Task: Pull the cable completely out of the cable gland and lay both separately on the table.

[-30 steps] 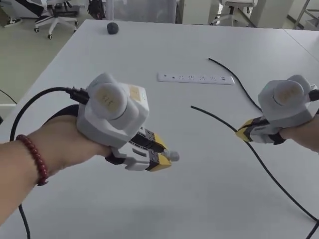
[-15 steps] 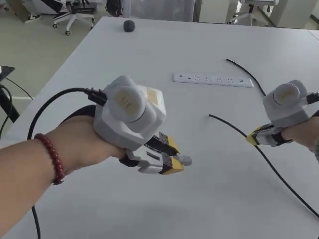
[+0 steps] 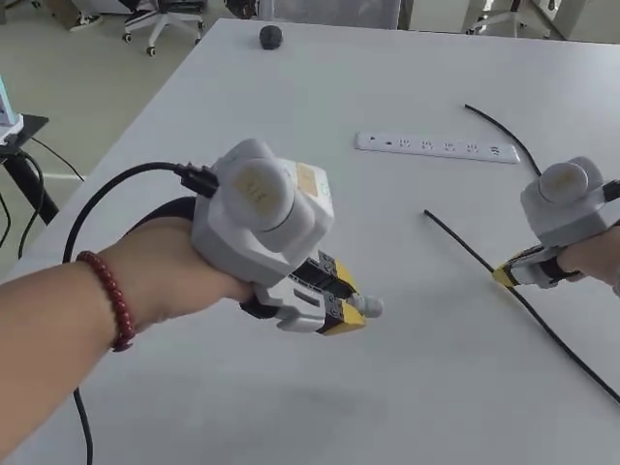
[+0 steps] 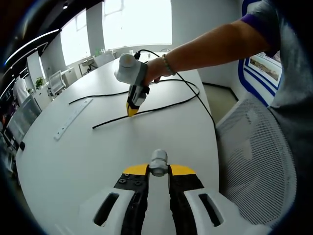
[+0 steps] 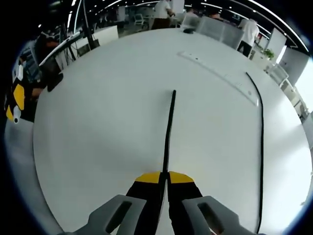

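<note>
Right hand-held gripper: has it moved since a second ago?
Yes. The right hand-held gripper has shifted left, from beyond the right end of the power strip to below it.

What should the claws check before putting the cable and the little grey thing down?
1. Cable out of the cable gland: ok, its free end lies bare on the table.
2. Left claw shut on the cable gland: ok.
3. Right claw shut on the cable: ok.
4. Bare table below the left claw: ok.
5. Power strip away from both claws: ok.
6. Both laid down: not ok, both are in claws.
</note>
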The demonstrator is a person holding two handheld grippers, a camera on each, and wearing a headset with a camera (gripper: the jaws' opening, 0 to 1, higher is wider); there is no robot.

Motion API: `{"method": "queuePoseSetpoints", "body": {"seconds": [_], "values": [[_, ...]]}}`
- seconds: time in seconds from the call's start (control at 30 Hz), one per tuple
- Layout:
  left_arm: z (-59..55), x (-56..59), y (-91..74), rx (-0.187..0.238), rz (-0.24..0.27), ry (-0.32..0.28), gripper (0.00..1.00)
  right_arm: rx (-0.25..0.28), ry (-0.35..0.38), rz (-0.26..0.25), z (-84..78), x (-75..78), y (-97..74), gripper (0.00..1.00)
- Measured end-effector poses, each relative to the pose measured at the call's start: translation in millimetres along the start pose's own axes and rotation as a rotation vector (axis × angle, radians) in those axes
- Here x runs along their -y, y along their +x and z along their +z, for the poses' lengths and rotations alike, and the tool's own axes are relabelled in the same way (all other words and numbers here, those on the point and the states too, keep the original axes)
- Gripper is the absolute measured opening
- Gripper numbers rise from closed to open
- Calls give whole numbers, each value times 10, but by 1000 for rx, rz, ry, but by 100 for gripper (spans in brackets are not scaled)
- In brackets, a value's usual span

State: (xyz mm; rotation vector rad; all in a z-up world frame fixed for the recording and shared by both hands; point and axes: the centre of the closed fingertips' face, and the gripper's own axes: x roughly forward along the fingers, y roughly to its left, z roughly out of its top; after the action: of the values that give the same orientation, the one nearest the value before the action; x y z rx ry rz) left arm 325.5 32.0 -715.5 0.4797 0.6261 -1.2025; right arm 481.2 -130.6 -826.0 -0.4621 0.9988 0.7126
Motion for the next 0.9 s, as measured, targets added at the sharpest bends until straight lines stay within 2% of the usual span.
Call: {"method": "queuePoseSetpoints", "body": {"seconds": [0.03,0.07,0.57,0.9], "values": [[-2,-1,0,0,1,0,16,-6,-4,-7,-11,21,7,0],[-1,0,2,2,0,-2,16,-16,2,8,-35,0,24,0],[3,39,51,7,-14,0,16,-10,28,31,-45,-67,17,0],[5,38,31,10,-11,-4,16,-6,-5,31,-31,-68,22,1]]}}
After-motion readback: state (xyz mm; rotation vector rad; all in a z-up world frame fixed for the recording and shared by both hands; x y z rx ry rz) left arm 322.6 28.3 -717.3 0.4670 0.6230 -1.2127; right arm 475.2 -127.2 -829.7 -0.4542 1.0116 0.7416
